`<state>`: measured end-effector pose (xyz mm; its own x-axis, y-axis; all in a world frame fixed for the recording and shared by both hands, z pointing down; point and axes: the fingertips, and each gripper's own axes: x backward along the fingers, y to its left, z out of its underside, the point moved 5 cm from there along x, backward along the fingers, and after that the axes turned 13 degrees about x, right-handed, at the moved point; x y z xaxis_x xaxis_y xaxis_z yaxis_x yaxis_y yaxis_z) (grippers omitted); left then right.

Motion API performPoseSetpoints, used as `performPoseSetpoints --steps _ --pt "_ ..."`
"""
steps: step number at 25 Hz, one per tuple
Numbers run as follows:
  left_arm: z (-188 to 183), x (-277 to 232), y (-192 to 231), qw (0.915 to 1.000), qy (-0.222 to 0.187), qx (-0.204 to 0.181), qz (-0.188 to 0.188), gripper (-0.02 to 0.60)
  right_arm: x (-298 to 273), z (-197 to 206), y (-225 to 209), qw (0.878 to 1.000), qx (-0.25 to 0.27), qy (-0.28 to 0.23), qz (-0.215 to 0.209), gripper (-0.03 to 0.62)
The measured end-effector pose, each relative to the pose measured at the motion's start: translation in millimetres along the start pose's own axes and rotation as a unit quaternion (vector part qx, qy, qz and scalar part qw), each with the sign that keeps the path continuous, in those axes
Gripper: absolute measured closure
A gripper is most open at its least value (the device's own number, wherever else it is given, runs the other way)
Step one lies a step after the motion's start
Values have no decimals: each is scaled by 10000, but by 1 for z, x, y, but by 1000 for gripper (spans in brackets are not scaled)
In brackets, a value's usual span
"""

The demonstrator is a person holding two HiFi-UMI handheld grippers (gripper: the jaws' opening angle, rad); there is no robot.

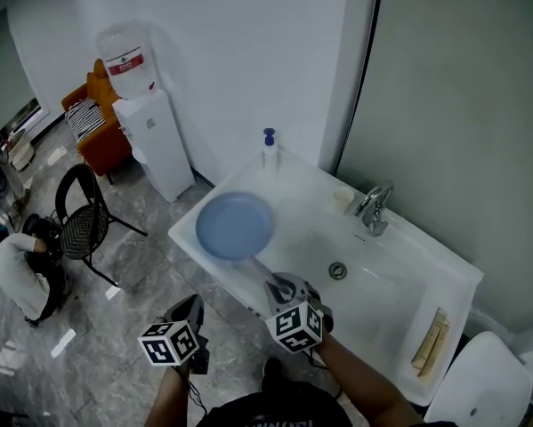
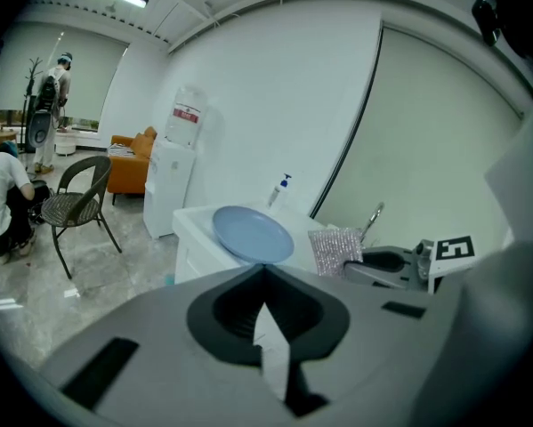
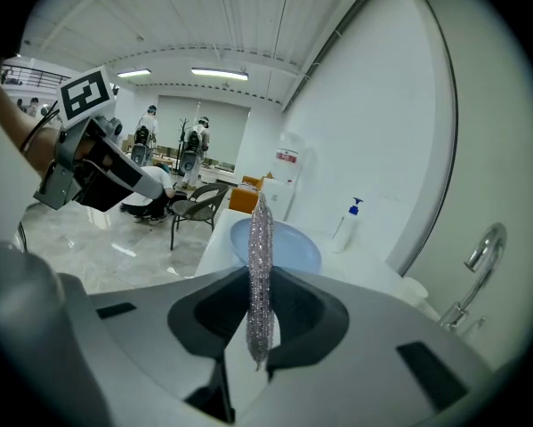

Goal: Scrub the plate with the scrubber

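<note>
Right tool pinching glittery scrubber edge-on, left tool pressed together, seemingly empty, blue plate on sink counter

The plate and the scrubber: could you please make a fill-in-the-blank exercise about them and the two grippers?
1. The right gripper has its jaws shut on the silver ____.
2. The plate is ____ in colour.
3. The left gripper has its jaws shut and holds ____.
4. In the head view, the plate lies to the ____ of the faucet.
Missing words: scrubber; blue; nothing; left.
</note>
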<state>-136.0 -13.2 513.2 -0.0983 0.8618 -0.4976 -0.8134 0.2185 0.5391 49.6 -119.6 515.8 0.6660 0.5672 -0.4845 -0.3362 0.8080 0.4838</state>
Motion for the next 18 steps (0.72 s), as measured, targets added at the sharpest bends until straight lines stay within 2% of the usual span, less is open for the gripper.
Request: performPoseSetpoints --steps 7,11,18 --pt "29 49 10 9999 -46 112 111 565 28 -8 26 9990 -391 -35 221 519" --pt "49 87 13 9999 -30 35 152 565 52 -17 48 9978 -568 -88 316 519" --pt "84 149 27 9995 -150 199 187 565 99 -28 101 9976 -592 -99 356 519"
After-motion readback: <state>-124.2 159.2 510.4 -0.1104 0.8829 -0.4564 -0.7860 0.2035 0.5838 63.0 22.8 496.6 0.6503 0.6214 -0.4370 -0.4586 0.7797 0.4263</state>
